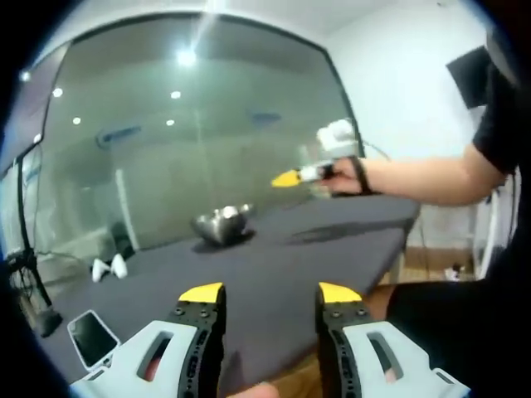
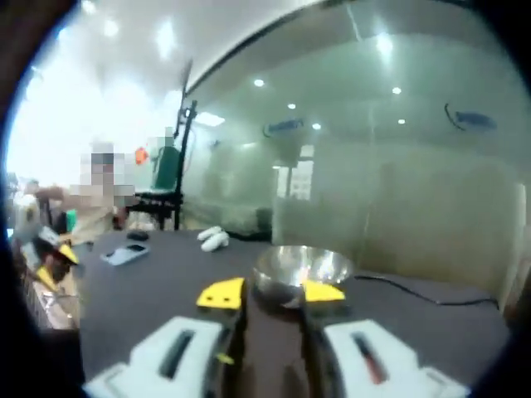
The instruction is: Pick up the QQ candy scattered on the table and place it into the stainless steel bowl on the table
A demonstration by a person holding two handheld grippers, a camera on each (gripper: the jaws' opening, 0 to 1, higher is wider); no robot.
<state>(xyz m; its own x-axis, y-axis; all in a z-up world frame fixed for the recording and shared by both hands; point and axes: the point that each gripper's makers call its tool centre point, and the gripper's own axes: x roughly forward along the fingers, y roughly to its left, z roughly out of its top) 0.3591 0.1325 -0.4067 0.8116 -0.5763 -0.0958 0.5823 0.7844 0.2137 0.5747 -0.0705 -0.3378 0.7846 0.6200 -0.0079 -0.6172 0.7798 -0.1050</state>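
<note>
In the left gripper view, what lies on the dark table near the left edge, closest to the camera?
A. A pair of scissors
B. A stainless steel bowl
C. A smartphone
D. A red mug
C: a smartphone lies flat on the table beside the left gripper; the bowl sits much farther back.

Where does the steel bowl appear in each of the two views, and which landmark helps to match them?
Left gripper view: the bowl stands on the dark table, left of centre, far beyond the jaws.
Right gripper view: the bowl is at centre, low in the picture, just beyond the yellow jaw tips.
Shared landmark: the small white object on the table, beside the glass wall.
</note>
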